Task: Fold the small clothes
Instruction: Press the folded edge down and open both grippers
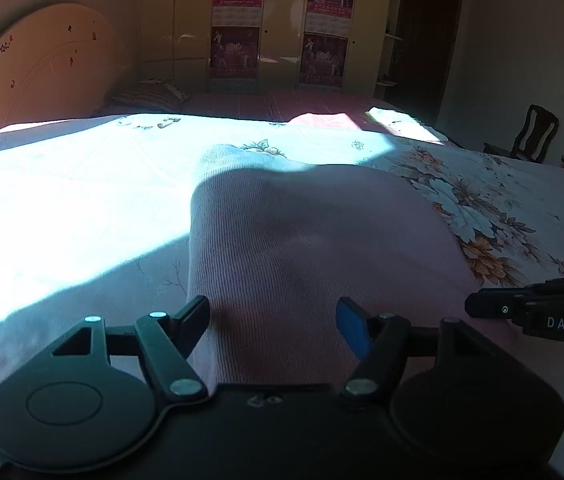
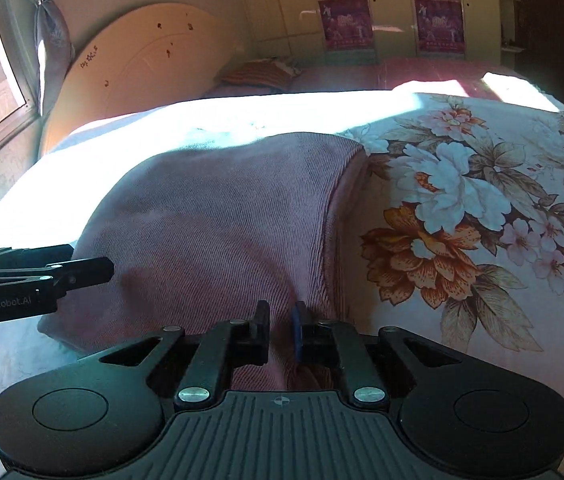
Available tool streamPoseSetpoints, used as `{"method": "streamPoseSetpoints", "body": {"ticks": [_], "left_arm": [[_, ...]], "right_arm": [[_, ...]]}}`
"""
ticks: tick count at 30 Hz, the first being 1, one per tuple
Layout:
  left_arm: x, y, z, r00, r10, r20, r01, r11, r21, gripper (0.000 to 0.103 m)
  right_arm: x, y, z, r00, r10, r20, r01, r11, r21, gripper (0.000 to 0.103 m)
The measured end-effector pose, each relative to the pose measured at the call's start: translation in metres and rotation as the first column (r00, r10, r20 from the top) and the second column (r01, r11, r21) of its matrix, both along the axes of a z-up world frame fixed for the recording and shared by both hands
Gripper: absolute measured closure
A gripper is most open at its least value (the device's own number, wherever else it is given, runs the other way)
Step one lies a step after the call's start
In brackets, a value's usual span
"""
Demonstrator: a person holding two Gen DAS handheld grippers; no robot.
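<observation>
One garment [image 2: 218, 220] is all I can find here, a pink ribbed knit lying on the floral bedspread [image 2: 482, 208], and I judge it partly folded: its far end at 12 o'clock shows a rounded, doubled edge, and the right side at about 2 o'clock looks like a thick stacked fold. In the right wrist view my right gripper [image 2: 280, 326] has its jaws drawn nearly together with a ridge of the pink cloth pinched between them at the near edge, so I read it as gripping the garment at 6 o'clock. In the left wrist view my left gripper [image 1: 272, 320] stands wide, its fingers either side of the cloth at the near hem; the fabric passes between them, but the pads do not seem to press on it, so I take that side as not yet holding anything. Each gripper shows in the other's view, the left one coming in at 9 o'clock and the right one at 3 o'clock. What is left, as I judge it, is at least one more fold from the near edge towards 12 o'clock, then smoothing. I see no other clothes on the bed, finished or waiting.
</observation>
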State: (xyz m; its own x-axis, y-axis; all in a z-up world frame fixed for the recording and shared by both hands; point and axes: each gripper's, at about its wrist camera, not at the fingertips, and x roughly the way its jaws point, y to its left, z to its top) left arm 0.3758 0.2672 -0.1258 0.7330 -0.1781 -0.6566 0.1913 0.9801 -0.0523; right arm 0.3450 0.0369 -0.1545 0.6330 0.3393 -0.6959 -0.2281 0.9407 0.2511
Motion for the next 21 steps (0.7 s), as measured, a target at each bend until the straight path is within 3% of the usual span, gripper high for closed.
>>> {"method": "streamPoseSetpoints", "body": {"ticks": [2,8,11,15,21], "left_arm": [[-0.006,-0.007,0.000,1.000,-0.014,-0.014,0.014,1.000,0.014,0.035],[0.001,-0.024,-0.018,0.997,-0.013,-0.076,0.016,0.999,0.038,0.032],[0.006,-0.028,-0.021,0.996,-0.022,-0.087,0.026,0.999,0.039,0.022],[0.006,-0.027,-0.020,0.992,-0.052,-0.115,0.051,0.999,-0.014,0.000],[0.004,-0.023,-0.020,0.991,-0.010,-0.132,0.006,0.999,-0.035,0.000]], "right_arm": [[-0.004,0.003,-0.005,1.000,-0.013,-0.028,0.012,0.999,-0.044,0.093],[-0.005,0.001,-0.018,0.995,-0.074,-0.062,0.074,0.997,-0.006,0.093],[-0.009,0.005,-0.017,0.994,-0.094,-0.063,0.093,0.996,-0.012,0.093],[-0.012,0.010,-0.012,0.992,-0.106,-0.070,0.104,0.994,-0.021,0.087],[-0.017,0.014,-0.007,0.990,-0.119,-0.075,0.118,0.993,-0.020,0.081]]}}
